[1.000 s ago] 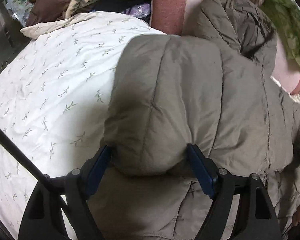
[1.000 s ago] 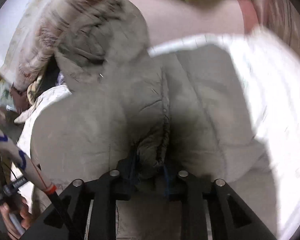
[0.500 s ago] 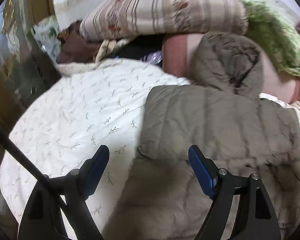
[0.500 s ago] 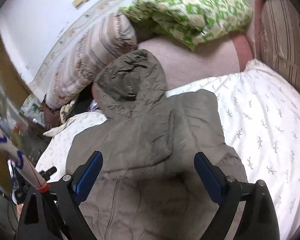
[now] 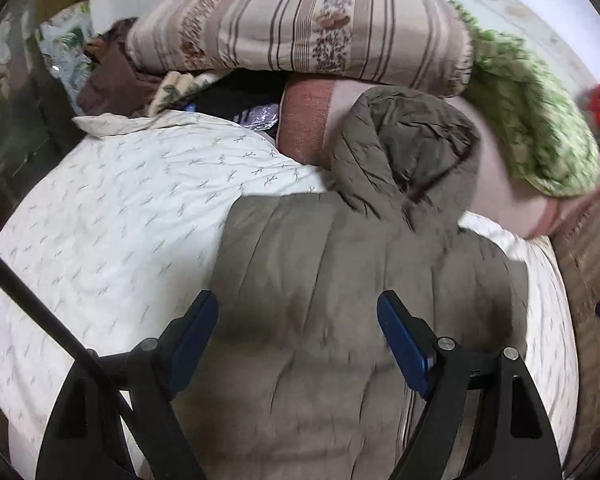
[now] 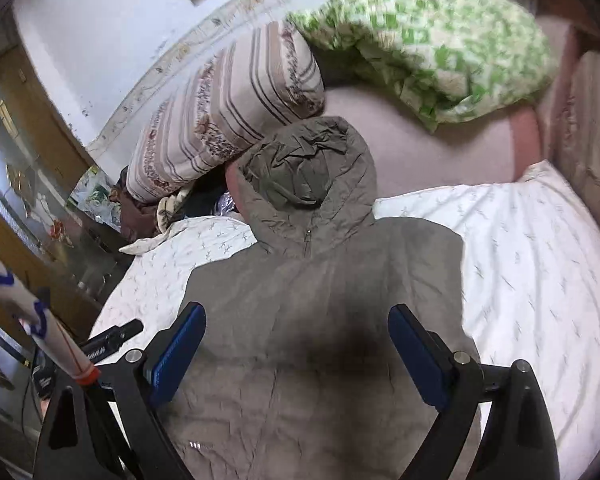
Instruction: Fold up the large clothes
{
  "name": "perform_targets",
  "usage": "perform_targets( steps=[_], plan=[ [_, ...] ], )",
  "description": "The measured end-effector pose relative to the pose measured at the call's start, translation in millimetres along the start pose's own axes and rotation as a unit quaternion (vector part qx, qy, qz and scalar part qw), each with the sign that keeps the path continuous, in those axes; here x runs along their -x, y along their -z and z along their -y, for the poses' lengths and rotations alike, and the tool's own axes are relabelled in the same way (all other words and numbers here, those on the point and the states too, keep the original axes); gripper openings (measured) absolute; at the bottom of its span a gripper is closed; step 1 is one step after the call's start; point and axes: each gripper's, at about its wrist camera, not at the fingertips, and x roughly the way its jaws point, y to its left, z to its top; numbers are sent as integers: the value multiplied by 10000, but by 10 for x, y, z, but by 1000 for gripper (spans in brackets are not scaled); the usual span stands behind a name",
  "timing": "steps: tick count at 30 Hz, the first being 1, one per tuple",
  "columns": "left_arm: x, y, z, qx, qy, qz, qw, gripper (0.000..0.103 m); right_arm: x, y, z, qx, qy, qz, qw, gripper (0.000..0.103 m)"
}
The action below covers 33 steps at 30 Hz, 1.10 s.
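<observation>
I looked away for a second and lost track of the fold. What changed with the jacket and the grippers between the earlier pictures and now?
Both let go: the right gripper, shut on a pinch of the jacket a second ago, and the left gripper, which straddled a raised fold, now stand open and drawn back above it. The jacket lies flat, hood toward the pillows. Bedsheet and striped pillow unchanged.

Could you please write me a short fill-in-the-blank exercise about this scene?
1. The jacket lies on a white ____ printed with small sprigs.
2. The jaws of the left gripper and the right gripper are both ____.
3. The jacket's ____ points toward the striped pillow.
4. The quilt beside that pillow is white and ____.

Missing words: sheet; open; hood; green
</observation>
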Motion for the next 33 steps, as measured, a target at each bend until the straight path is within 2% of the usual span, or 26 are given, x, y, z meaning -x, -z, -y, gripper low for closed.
perform_targets(
  steps=[5,10,14,17,22,23,24,25,26,27,29,31,33],
  plan=[
    [-892,-564,175,63,-23,-338,9994,81,-735,-465,545,-763,-360,-354,9958,96],
    [-1609,-1033,321,33,3,-482,9988,81,-1396,-903,940,-957,-180,-520,9939,95],
    [-2009,-1361,358,243,127,-501,9984,81,-1823,-1217,1086,-939,-231,-560,9937,94],
    [-2220,-1584,415,313,80,-446,9985,81,-2116,-1435,1121,-897,-182,-600,9940,92],
    [-2447,-1942,666,115,-69,-170,9998,80,-2519,-1799,1138,-903,-12,-503,9946,83],
    [-2514,-1974,718,115,-59,-239,9996,76,-2578,-1844,1151,-970,53,-511,9940,77],
    [-2566,-1994,749,181,16,-281,9994,55,-2649,-1881,1166,-1061,126,-501,9930,61],
    [-2624,-2004,776,257,139,-403,9988,24,-2726,-1889,1164,-1066,146,-588,9925,46],
    [-2666,-2015,794,291,242,-603,9975,12,-2752,-1875,1152,-1035,232,-691,9920,21],
    [-2614,-2013,793,322,339,-624,9970,9,-2679,-1847,1138,-1016,246,-607,9927,20],
    [-2364,-2005,781,183,436,-331,9983,1,-2425,-1782,1023,-739,191,-527,9957,16],
    [-2005,-1939,673,253,859,-117,9959,0,-2050,-1651,859,-400,86,-388,9984,15],
    [-1509,-1736,495,427,1309,94,9904,0,-1594,-1414,684,-139,16,-291,9995,14]
  ],
)
